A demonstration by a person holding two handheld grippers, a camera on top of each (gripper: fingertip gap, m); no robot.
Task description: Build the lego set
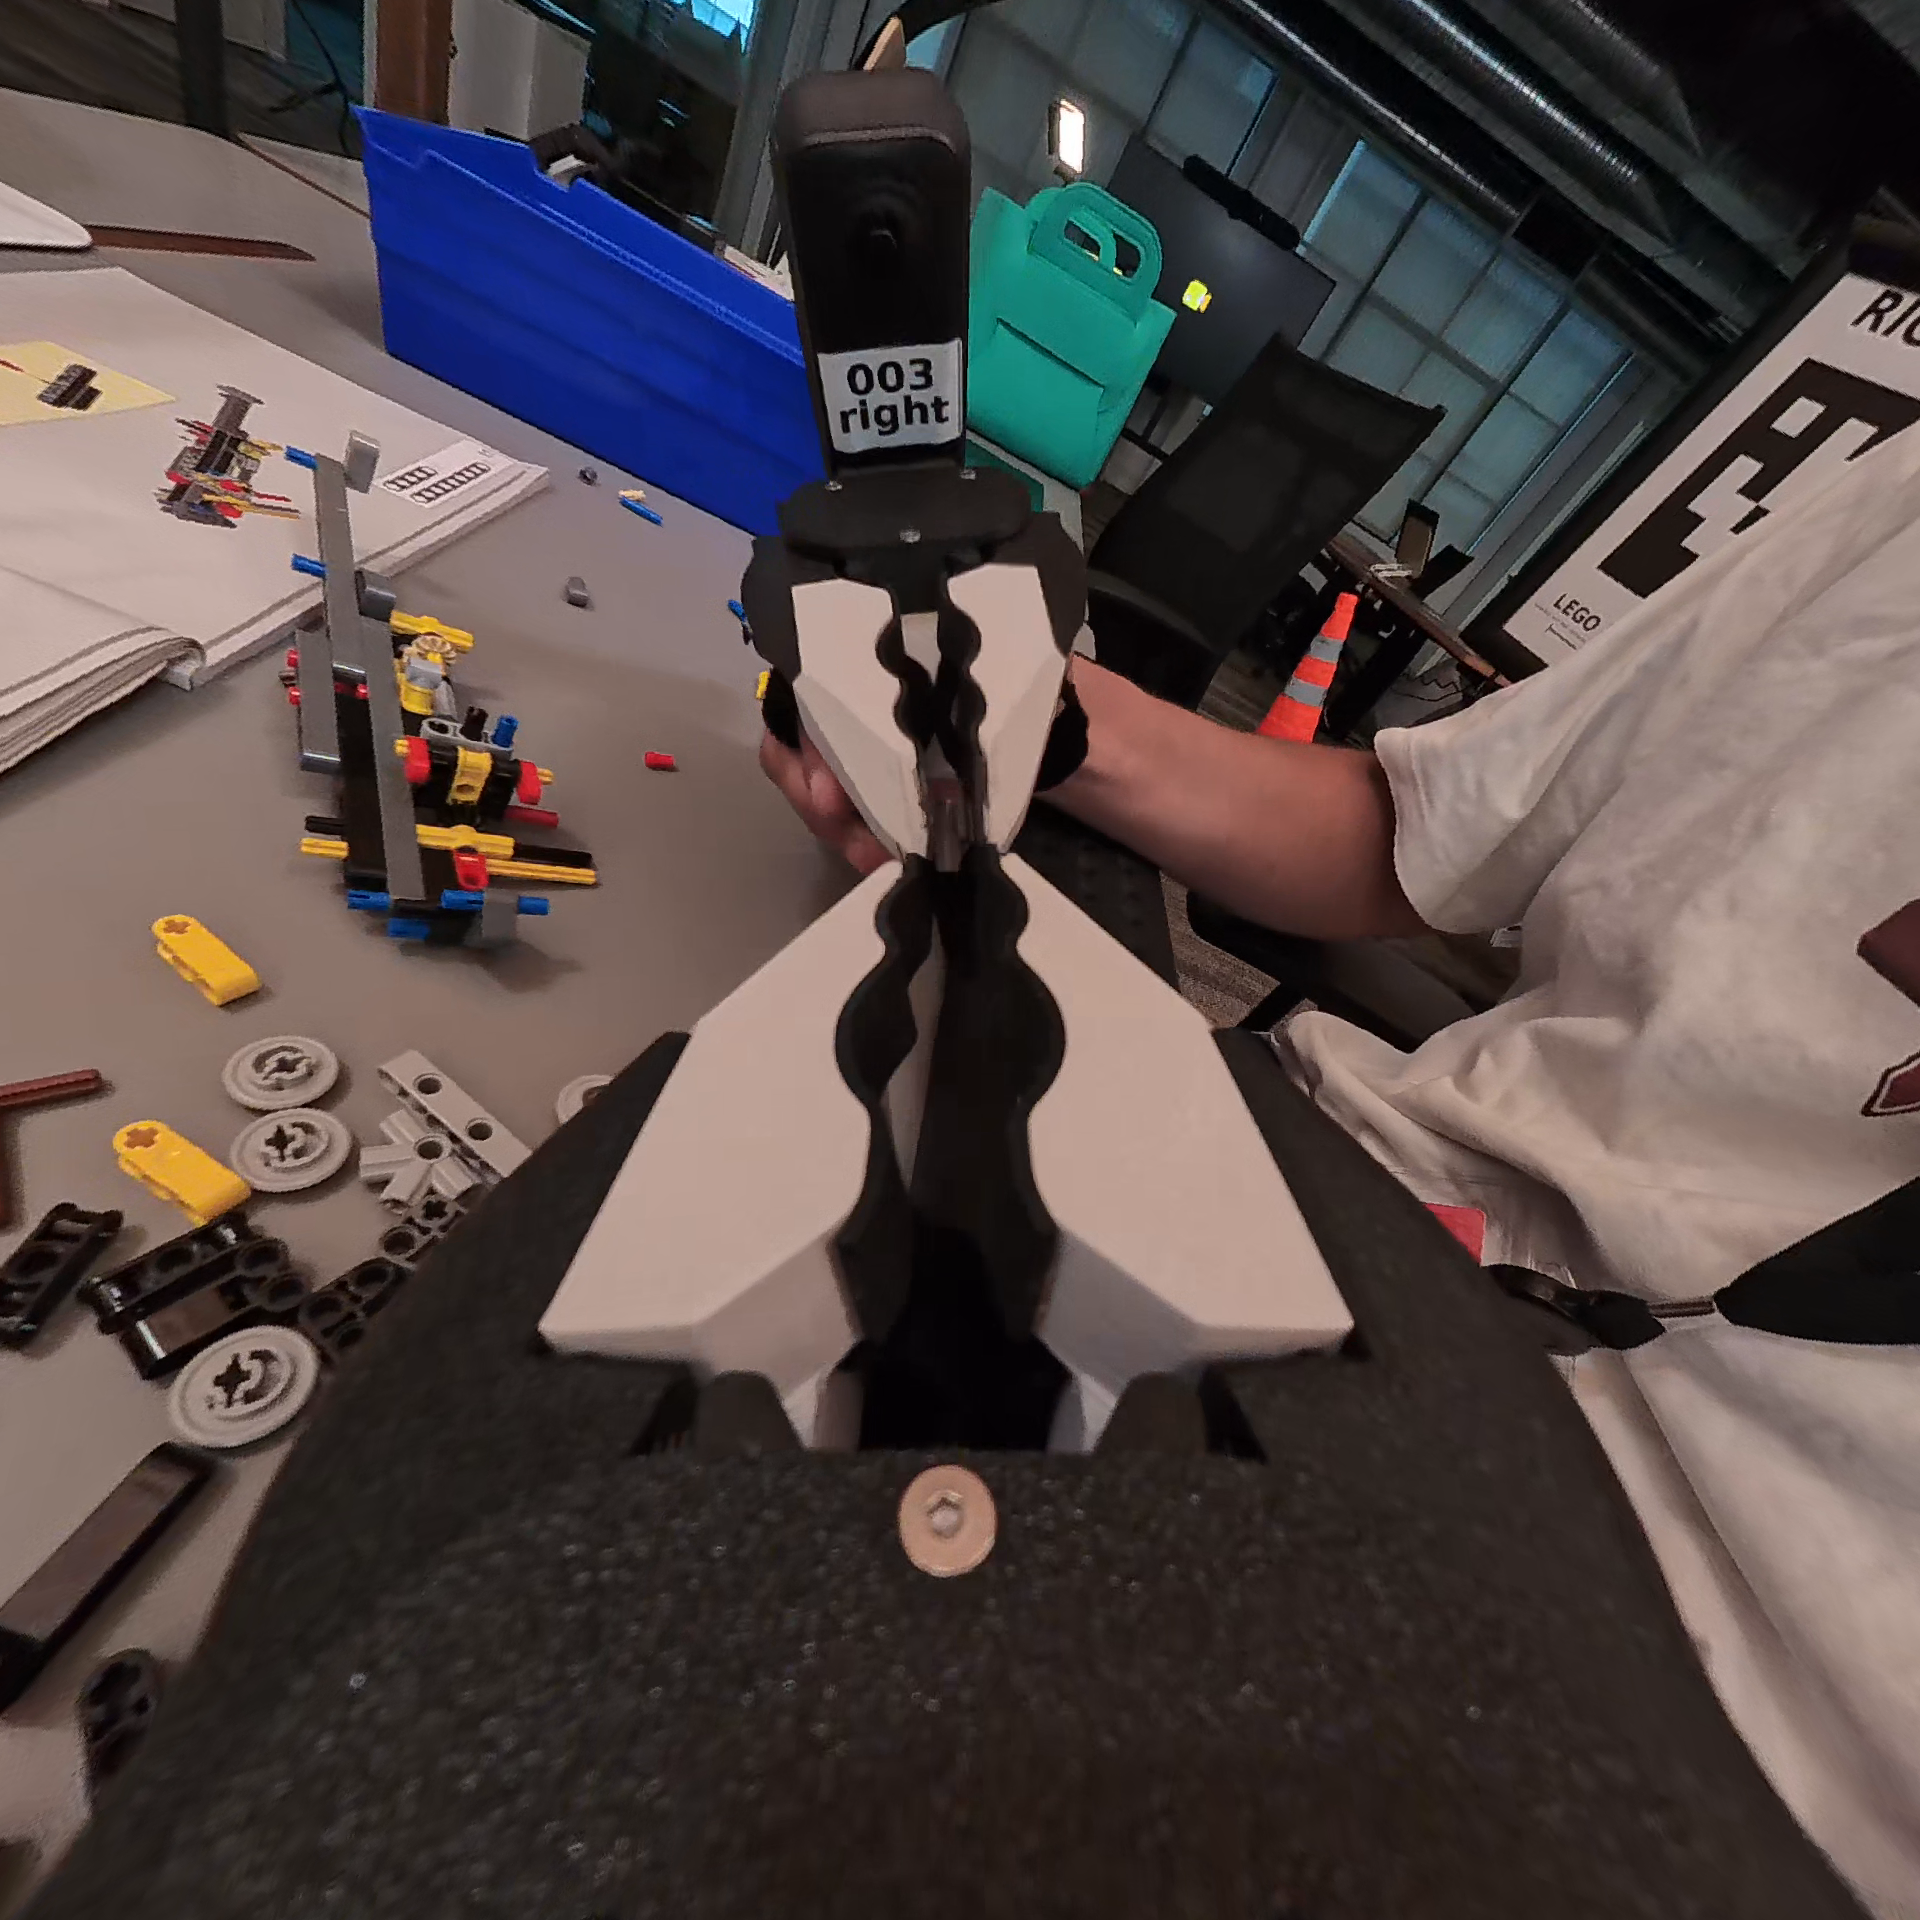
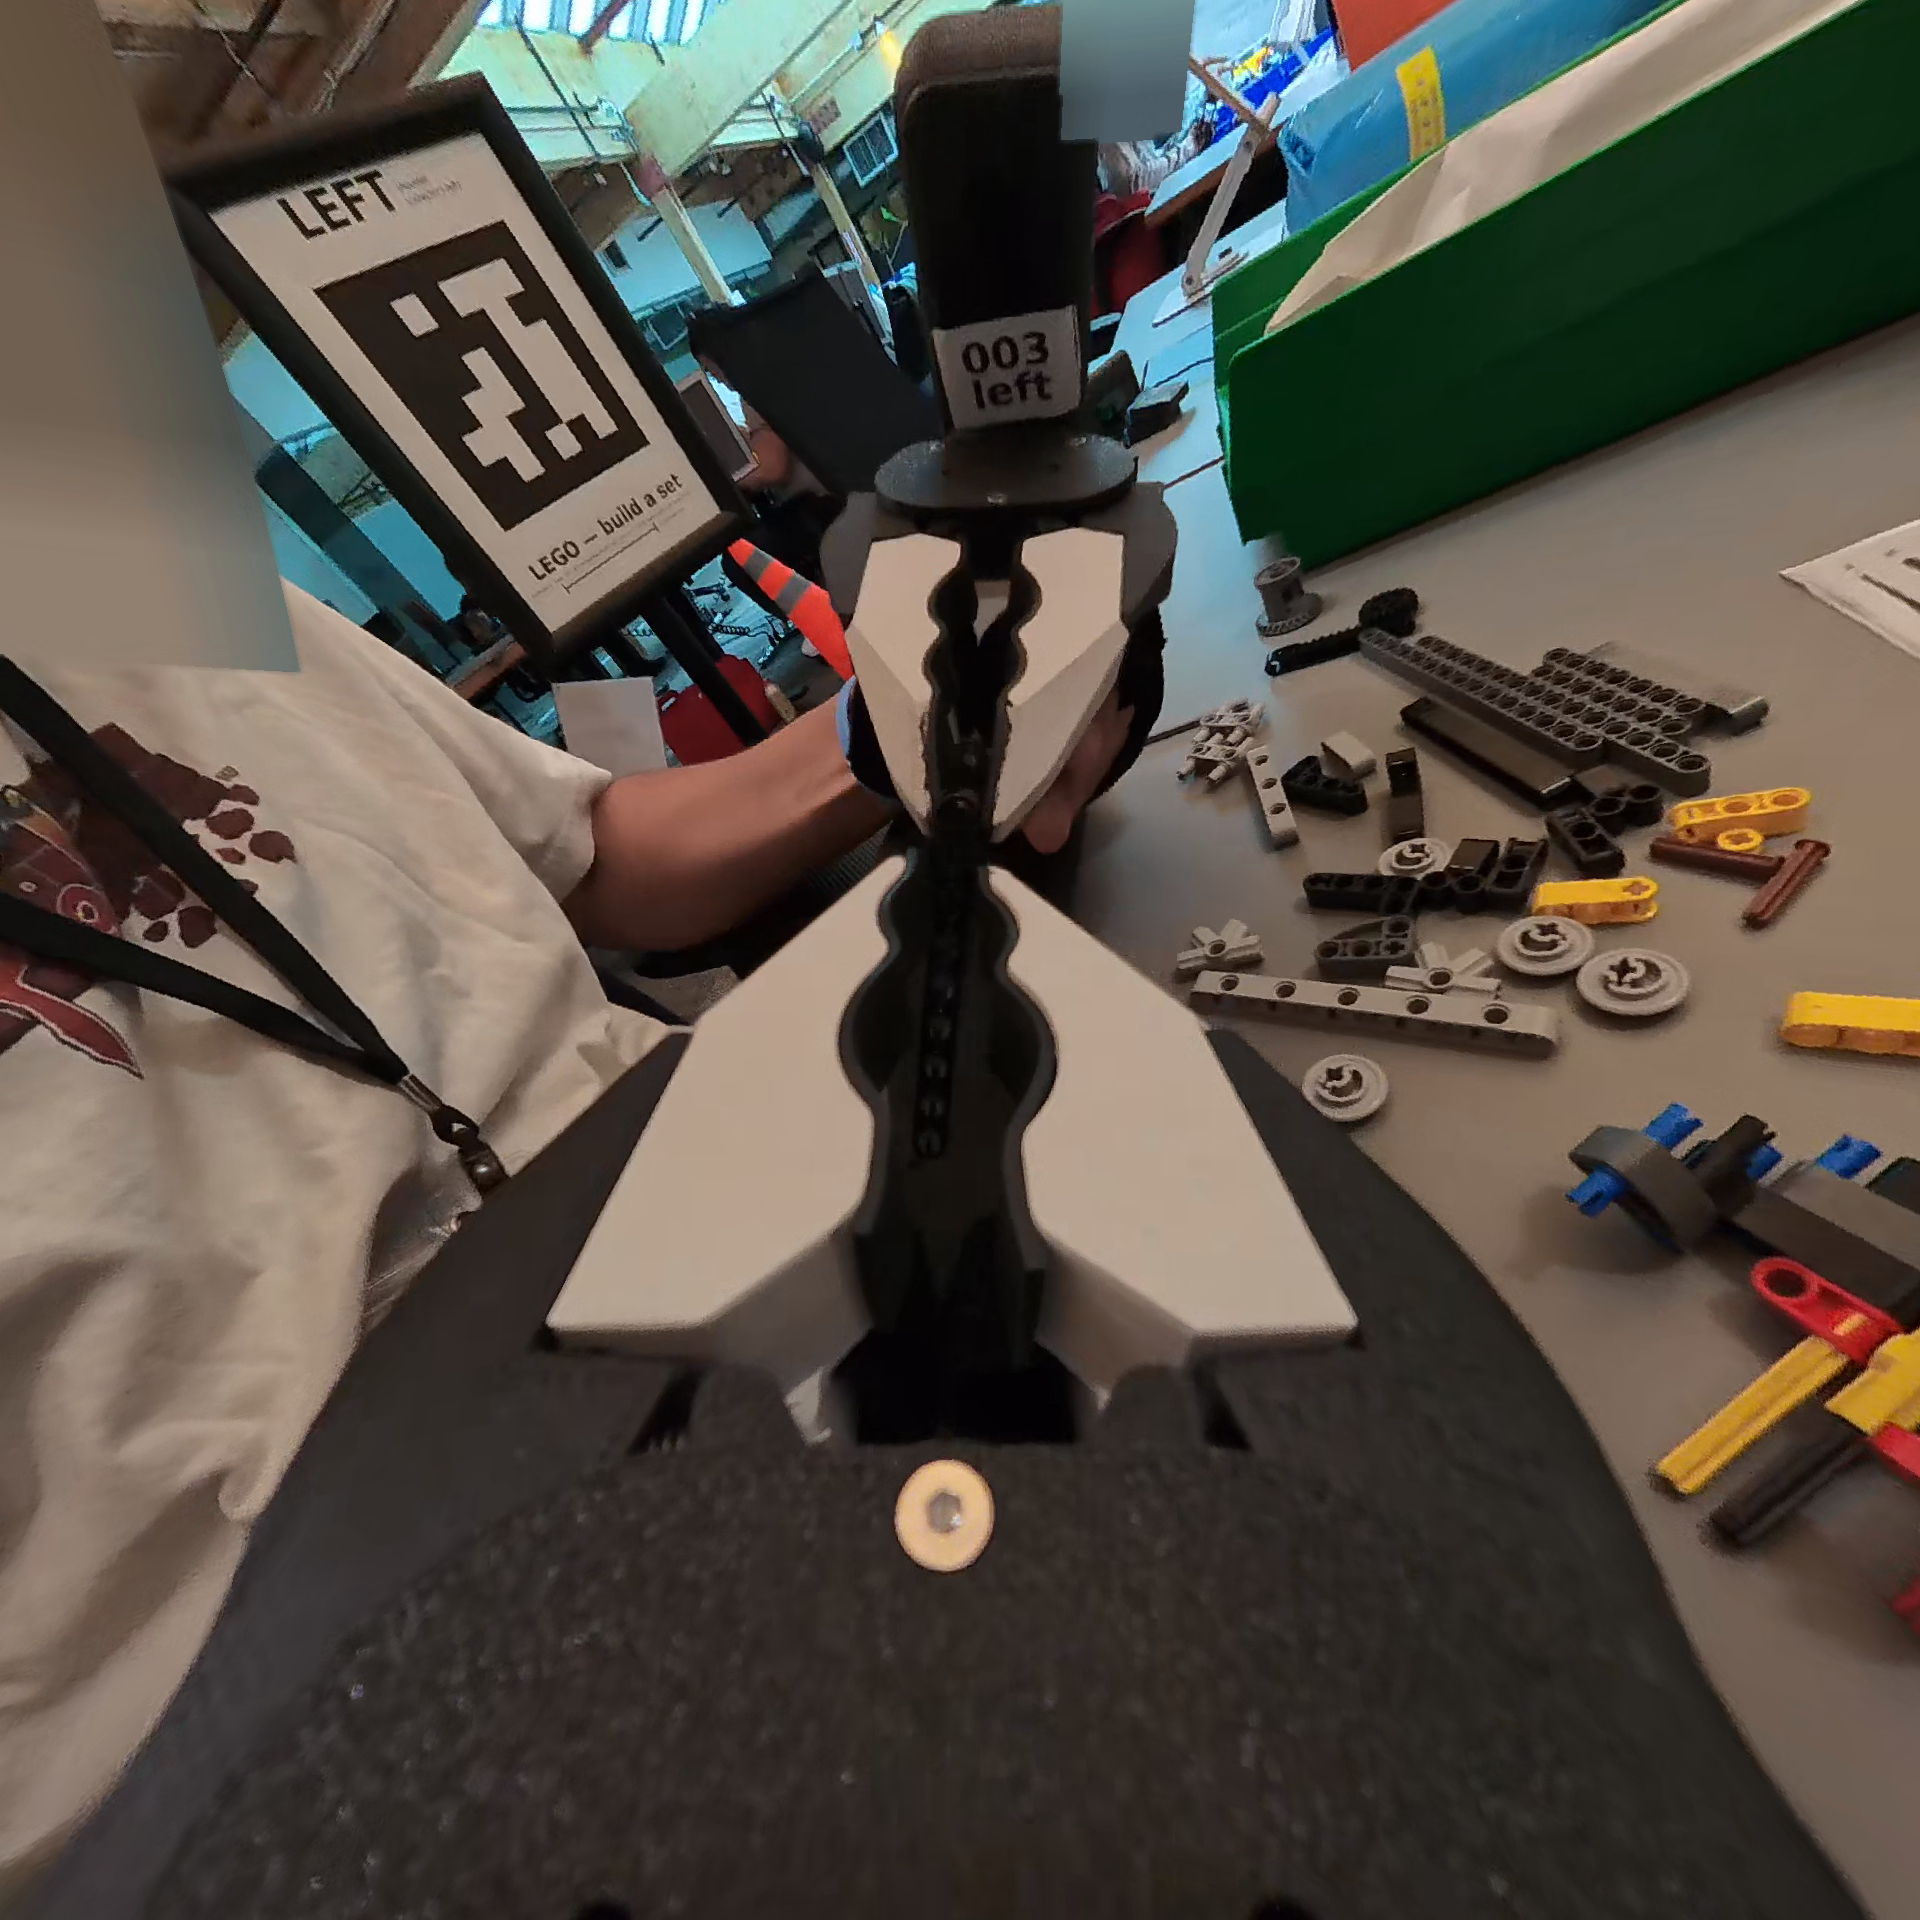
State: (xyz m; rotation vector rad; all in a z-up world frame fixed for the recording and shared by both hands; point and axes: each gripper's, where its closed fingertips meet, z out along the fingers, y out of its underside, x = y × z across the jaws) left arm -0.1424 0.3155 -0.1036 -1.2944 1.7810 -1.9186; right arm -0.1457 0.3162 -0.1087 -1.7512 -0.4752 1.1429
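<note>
My two grippers meet tip to tip above the table's near edge. In the right wrist view my right gripper [image 2: 951, 868] is shut on a long black beam with holes [image 2: 935, 1049] that runs along between its fingers. The beam's far end reaches into the left gripper [image 2: 958, 821], which is shut on it. In the left wrist view my left gripper [image 1: 951, 868] is shut, and the right gripper [image 1: 948, 831] faces it with a dark piece [image 1: 945, 816] between their tips. The partly built model [image 1: 416, 748] lies on the grey table [image 1: 665, 935], to the left.
Loose parts lie on the table: grey discs [image 1: 281, 1075], yellow connectors [image 1: 203, 956], black and grey beams [image 2: 1538, 717]. An instruction booklet [image 1: 156, 540] and a blue bin [image 1: 582, 312] are behind the model. A green bin [image 2: 1558, 312] is far right. A person in a white T-shirt [image 1: 1662, 935] holds the grippers. My left and right fingertips are right by each other.
</note>
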